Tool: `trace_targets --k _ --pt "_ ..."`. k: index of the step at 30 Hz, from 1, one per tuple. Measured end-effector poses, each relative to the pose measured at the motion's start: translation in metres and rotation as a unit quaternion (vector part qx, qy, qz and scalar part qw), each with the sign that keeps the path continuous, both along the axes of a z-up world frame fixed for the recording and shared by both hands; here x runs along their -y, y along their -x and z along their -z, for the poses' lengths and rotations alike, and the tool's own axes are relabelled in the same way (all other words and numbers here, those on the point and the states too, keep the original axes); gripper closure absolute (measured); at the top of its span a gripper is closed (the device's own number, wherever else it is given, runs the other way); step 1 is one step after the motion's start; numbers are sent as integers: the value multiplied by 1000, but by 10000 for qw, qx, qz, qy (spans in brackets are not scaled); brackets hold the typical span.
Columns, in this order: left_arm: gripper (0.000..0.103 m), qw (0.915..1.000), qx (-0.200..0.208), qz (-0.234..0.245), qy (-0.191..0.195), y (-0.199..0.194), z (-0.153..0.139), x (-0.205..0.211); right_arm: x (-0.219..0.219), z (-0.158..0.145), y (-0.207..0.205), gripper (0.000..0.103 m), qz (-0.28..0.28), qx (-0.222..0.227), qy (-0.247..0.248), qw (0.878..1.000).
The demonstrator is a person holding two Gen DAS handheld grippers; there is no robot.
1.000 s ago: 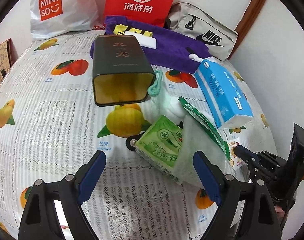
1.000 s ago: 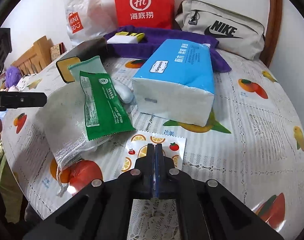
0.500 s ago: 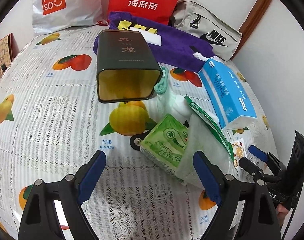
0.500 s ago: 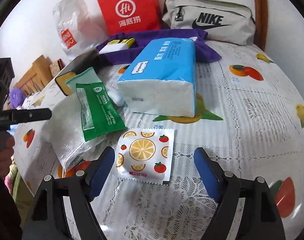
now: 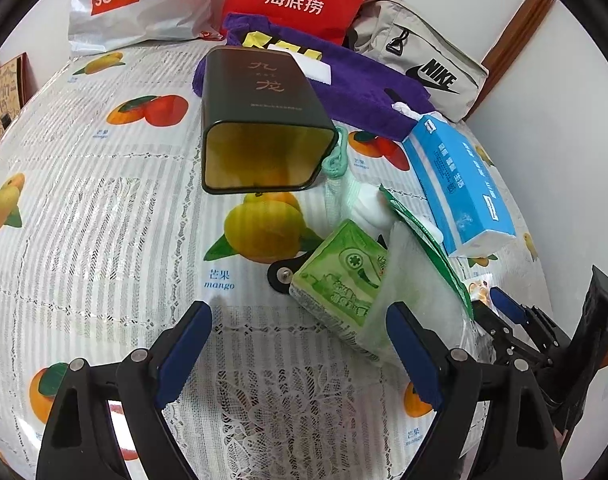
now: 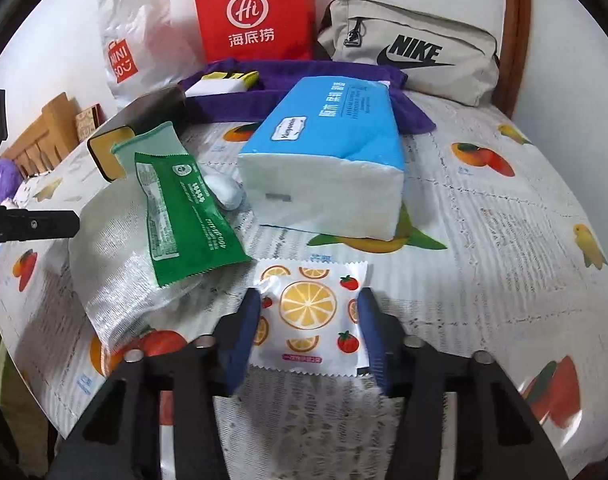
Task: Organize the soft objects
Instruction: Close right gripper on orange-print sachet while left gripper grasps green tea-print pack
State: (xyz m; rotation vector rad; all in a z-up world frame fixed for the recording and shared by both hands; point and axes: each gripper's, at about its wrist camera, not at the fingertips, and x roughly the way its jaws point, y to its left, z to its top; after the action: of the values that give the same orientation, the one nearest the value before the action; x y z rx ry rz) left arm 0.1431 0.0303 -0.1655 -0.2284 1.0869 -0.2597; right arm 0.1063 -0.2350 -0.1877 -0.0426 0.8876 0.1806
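Two blue pads of our right tool (image 6: 308, 322) are closing on the fruit-print wipe sachet (image 6: 310, 316) lying flat on the worktop (image 6: 484, 248); we pinch its side edges squarely. Our left tool (image 5: 299, 348) hangs open, empty. Green packet (image 6: 183, 216) and tissue pack (image 6: 328, 160) crowd nearby.

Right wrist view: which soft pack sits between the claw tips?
The fruit-print sachet, white with orange slices, between the closing right claw; the green pouch and blue tissue pack lie beyond.
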Motion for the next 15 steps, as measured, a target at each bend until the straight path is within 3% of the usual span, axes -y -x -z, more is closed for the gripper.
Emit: trace_targets --k 3,4,15 --pt "15 10000 -31 -20 29 0 2 -2 5 -1 1 84 -14 34 96 9999" --pt "15 10000 -26 -15 42 1 2 -2 12 -2 -1 86 50 -31 -65 10000" --pt "15 9997 126 43 213 -7 -2 0 26 -10 -8 90 -6 -266 -650 9975"
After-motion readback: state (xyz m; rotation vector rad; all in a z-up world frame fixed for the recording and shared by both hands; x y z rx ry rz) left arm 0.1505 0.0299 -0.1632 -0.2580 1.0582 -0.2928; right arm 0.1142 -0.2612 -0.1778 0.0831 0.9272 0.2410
